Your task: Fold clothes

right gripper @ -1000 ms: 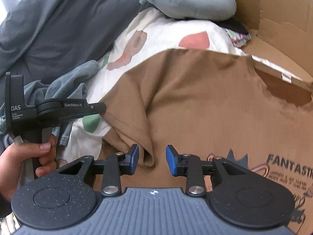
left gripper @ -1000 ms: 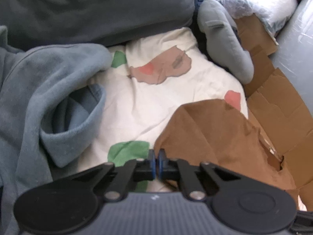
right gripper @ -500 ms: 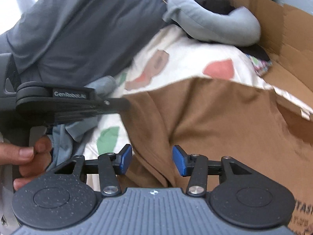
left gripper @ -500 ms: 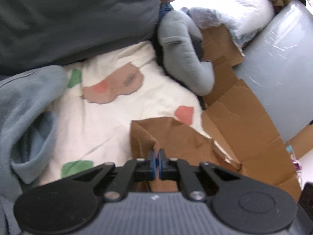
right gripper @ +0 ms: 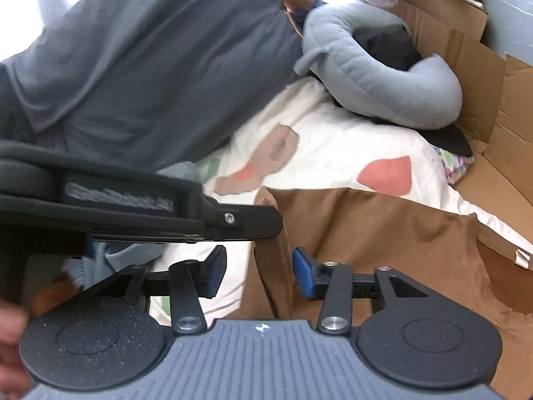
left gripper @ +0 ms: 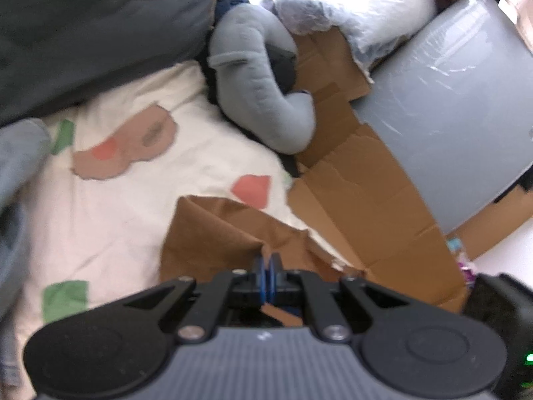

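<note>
Brown garment point(right gripper: 383, 243) pinched at its edge on a patterned bed sheet point(left gripper: 133, 206).

The left hand-held gripper point(left gripper: 267, 275) has its blue pads pressed together on a raised fold of the cloth. The right hand-held gripper point(right gripper: 256, 271) stands wide, a hanging fold of the same garment between its pads, untouched. Flattened cardboard point(left gripper: 366, 193) lies beside the sheet, with a grey curved pillow point(right gripper: 376, 66) further back.

Brown shirt point(left gripper: 213, 233) edge now drawn rightward.
</note>
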`<state>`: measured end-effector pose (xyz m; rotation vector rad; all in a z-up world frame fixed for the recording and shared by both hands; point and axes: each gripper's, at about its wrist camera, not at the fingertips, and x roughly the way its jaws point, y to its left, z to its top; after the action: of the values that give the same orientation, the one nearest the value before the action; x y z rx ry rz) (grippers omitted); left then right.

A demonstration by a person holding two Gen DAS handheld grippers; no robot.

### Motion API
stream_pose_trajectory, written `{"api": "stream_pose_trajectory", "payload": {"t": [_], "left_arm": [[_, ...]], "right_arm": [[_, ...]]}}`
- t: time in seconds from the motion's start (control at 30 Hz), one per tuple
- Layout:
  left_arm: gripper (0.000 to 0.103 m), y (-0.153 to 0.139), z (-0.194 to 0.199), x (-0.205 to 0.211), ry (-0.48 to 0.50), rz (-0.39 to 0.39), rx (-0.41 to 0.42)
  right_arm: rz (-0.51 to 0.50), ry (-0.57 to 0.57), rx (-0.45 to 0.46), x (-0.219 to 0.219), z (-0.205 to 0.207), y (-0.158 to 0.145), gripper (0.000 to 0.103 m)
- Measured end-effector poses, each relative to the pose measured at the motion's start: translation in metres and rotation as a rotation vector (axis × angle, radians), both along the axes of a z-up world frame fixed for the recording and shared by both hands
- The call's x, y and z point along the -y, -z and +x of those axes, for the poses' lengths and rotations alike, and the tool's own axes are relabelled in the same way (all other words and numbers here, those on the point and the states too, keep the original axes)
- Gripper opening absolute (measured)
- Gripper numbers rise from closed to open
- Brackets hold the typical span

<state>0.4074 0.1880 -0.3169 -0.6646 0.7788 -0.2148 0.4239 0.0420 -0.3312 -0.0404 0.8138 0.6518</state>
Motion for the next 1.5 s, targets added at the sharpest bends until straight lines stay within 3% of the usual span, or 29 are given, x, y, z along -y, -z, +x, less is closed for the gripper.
{"api": "stream_pose_trajectory", "payload": {"t": [0.03,0.1,0.37,0.43,0.57,0.67,0.87,1.0,1.13,1.23,1.5], "left_arm": [[0.003,-0.001,0.002,0.001,0.011,0.004,0.002],[0.005,-0.002,0.006,0.004,0.03,0.011,0.006],[0.053,0.001,0.031,-0.008,-0.033,0.107,-0.012],[0.058,0.008,0.043,-0.014,-0.05,0.126,-0.032],[0.059,0.025,0.065,-0.024,-0.074,0.142,-0.071],[0.059,0.037,0.079,-0.025,-0.079,0.146,-0.089],[0.059,0.052,0.115,-0.003,0.012,0.192,-0.122],[0.056,0.063,0.131,-0.002,-0.002,0.202,-0.173],[0.04,0.07,0.141,-0.004,-0.007,0.176,-0.196],[0.01,0.068,0.143,-0.002,0.022,0.176,-0.189],[0.006,0.051,0.147,0.014,0.029,0.318,-0.135]], "right_arm": [[0.002,0.009,-0.005,0.003,0.001,0.001,0.014],[0.007,0.027,-0.016,0.008,0.003,0.002,0.003],[0.035,0.091,-0.055,0.033,0.007,0.007,0.001],[0.037,0.109,-0.067,0.04,0.006,0.01,0.001],[0.043,0.145,-0.091,0.055,0.005,0.015,0.001],[0.047,0.173,-0.108,0.066,0.004,0.019,0.001],[0.062,0.219,-0.146,0.082,0.002,0.029,0.001],[0.075,0.241,-0.165,0.087,0.0,0.035,0.001],[0.077,0.25,-0.174,0.09,-0.001,0.037,0.001],[0.083,0.257,-0.178,0.091,-0.001,0.037,0.001],[0.11,0.308,-0.211,0.098,0.0,0.048,0.001]]}}
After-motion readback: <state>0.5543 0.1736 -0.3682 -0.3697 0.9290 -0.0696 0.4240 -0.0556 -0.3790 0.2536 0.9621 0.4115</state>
